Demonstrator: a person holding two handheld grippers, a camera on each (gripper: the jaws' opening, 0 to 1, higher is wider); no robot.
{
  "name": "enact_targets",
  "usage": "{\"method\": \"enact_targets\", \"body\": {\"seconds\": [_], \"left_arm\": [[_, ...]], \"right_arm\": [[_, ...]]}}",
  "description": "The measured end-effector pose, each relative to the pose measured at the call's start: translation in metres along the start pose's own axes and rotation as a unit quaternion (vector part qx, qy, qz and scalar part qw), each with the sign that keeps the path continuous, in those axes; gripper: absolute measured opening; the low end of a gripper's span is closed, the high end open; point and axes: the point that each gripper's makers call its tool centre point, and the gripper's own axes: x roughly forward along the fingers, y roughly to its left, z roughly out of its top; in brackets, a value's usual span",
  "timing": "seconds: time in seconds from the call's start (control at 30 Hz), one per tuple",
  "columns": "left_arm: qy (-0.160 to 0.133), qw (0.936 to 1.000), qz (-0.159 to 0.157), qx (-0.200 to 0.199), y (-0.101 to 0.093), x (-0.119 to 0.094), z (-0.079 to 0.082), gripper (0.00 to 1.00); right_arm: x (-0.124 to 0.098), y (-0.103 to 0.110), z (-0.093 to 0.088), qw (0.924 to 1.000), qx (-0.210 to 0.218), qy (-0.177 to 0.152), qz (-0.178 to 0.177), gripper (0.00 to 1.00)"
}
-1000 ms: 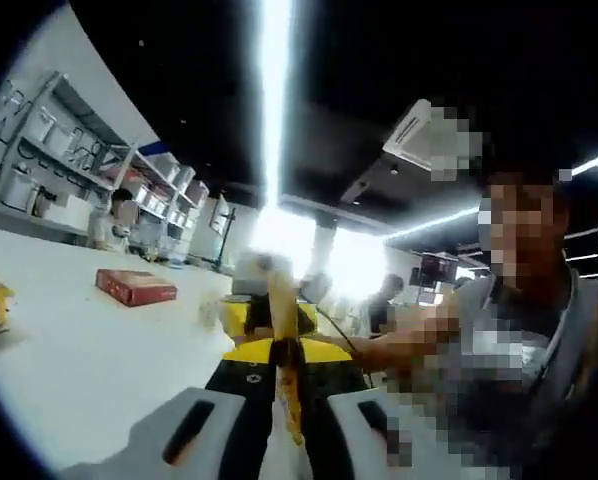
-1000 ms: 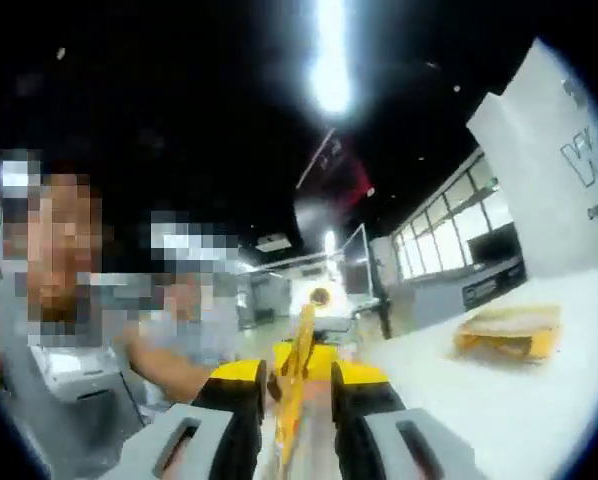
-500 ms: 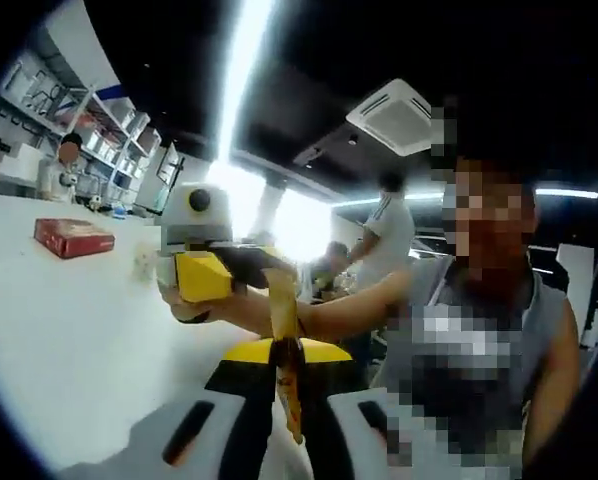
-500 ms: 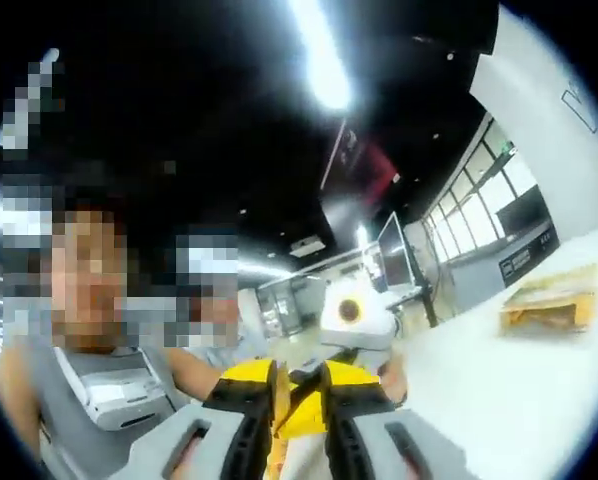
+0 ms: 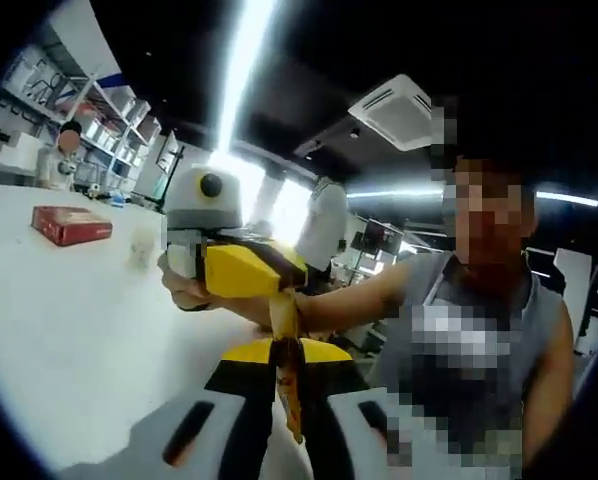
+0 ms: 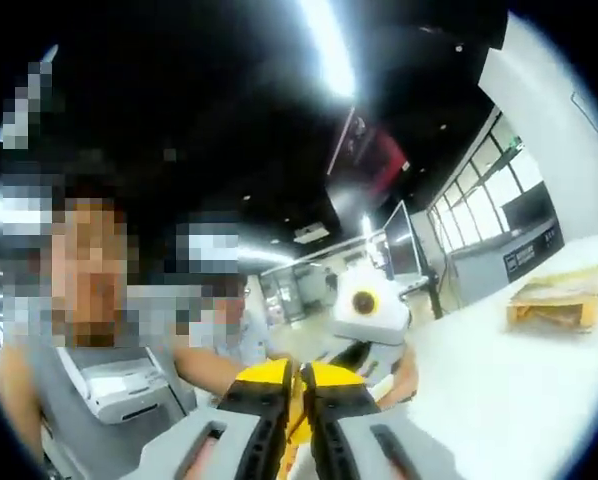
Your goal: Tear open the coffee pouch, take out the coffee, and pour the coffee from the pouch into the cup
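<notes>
Left gripper view: since half a second ago the right hand-held gripper [image 5: 241, 272], at centre left, has drawn nearer and now reaches the top of the coffee pouch [image 5: 284, 355]. One pouch is counted, a narrow yellow-brown strip standing upright at lower centre. The left hand-held gripper [image 5: 287, 415] has its two jaws pressed together on the pouch's lower part. The right one meets the pouch's upper end; whether it pinches it cannot be told here. One hand [image 5: 184, 292] holds the right gripper, forearm stretched toward the person [image 5: 469, 345] at right. On the white worktop [image 5: 69, 330] at left lie one red box [image 5: 70, 224] and, just right of it, one small pale object, too blurred to name.

Right gripper view: the jaws of the right hand-held gripper [image 6: 298, 425] stand closer than half a second ago, pressed on a thin yellow edge of the pouch [image 6: 298, 432] at lower centre. The left hand-held gripper [image 6: 364, 335] sits just above, centre right, held in one hand [image 6: 404, 375]. One yellow package [image 6: 556, 300] lies on the worktop [image 6: 499, 400] at right edge.
</notes>
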Motion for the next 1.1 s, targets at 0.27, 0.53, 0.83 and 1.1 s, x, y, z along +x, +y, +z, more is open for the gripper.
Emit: {"method": "enact_targets", "body": {"seconds": [0.27, 0.53, 0.83, 1.1], "left_arm": [[0.001, 1.0, 0.002, 0.003, 0.001, -0.001, 0.0, 0.1], [-0.002, 0.9999, -0.003, 0.012, -0.004, -0.005, 0.005, 0.1], [-0.008, 0.9998, 0.0, 0.018, -0.004, -0.007, 0.008, 0.1], [-0.07, 0.9922, 0.073, 0.073, 0.021, -0.013, 0.029, 0.11]], "right_arm": [[0.001, 0.001, 0.0, 1.0, 0.0, 0.003, -0.002, 0.04], [-0.001, 0.001, -0.011, 0.9995, -0.022, 0.02, 0.006, 0.18], [0.007, 0.007, -0.016, 0.9991, -0.026, 0.031, 0.015, 0.1], [-0.009, -0.016, 0.005, 0.9978, -0.041, 0.005, -0.053, 0.07]]}}
